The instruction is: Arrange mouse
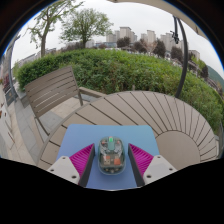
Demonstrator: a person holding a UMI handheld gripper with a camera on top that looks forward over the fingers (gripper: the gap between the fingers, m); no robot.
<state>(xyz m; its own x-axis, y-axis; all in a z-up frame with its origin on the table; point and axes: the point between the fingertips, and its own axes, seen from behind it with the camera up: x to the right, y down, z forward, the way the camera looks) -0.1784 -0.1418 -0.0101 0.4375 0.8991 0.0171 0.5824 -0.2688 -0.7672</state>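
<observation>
A see-through mouse [110, 154] with its inner parts showing sits between my gripper's [110, 162] two fingers. The pink pads [83, 158] press on its left and right sides. Under and ahead of it lies a blue mouse mat [103, 132] on a round wooden slatted table [155, 110]. I cannot tell whether the mouse rests on the mat or is held just above it.
A wooden bench [50, 90] stands to the left of the table. A green hedge [120, 68] runs behind the table, with a dark lamp post [183, 55], trees and buildings beyond it.
</observation>
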